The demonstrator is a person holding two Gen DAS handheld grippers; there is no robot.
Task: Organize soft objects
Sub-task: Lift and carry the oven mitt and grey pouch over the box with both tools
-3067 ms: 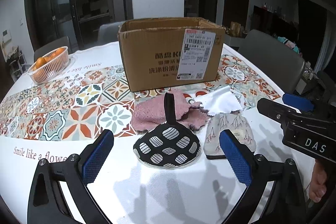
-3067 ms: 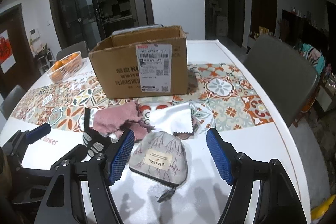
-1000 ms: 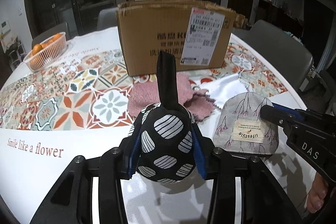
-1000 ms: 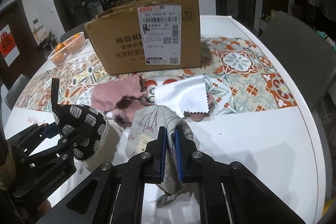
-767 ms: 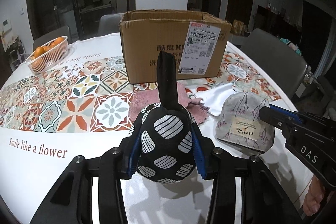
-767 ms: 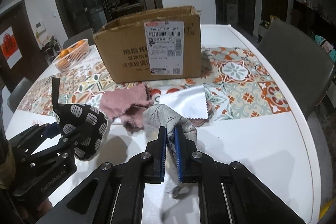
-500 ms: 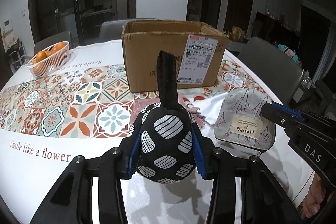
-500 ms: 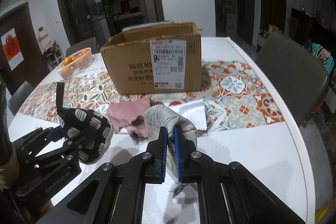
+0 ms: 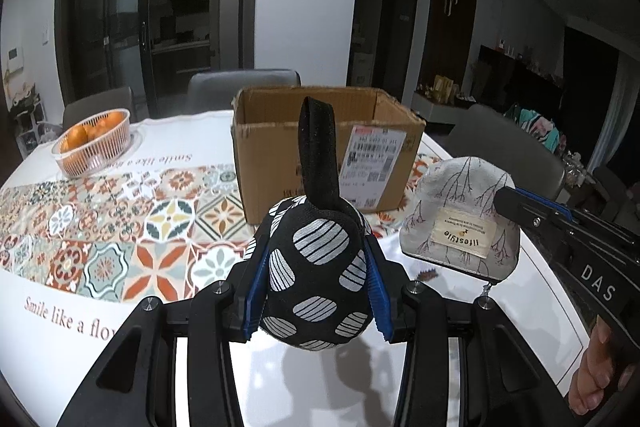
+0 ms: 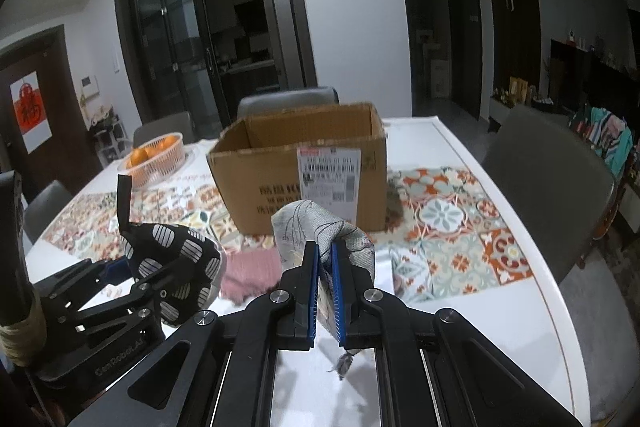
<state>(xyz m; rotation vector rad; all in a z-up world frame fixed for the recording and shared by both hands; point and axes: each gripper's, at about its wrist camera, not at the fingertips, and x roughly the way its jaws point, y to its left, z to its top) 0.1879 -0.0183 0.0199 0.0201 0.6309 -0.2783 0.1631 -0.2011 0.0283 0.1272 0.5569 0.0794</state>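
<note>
My left gripper (image 9: 315, 267) is shut on a black pouch with white striped ovals (image 9: 316, 275), whose black loop stands upright; the pouch hangs above the table. In the right wrist view the same black pouch (image 10: 176, 259) shows at the left. My right gripper (image 10: 325, 267) is shut on a grey branch-print pouch (image 10: 320, 227), also lifted; the grey pouch (image 9: 460, 219) appears at the right of the left wrist view with a "lifestyle" label. An open cardboard box (image 9: 328, 151) stands behind both, upright and seemingly empty (image 10: 300, 163). A pink cloth (image 10: 250, 273) lies on the table before the box.
A white basket of oranges (image 9: 94, 141) sits at the far left. The white table (image 9: 60, 327) carries a patterned tile runner (image 9: 120, 227). Grey chairs stand behind the box (image 9: 244, 87) and at the right (image 10: 548, 183). A hand (image 9: 596, 375) holds the right gripper's handle.
Both grippers have risen with their pouches, which now hang higher above the table. The view has tilted up, so the box's open top now shows.
</note>
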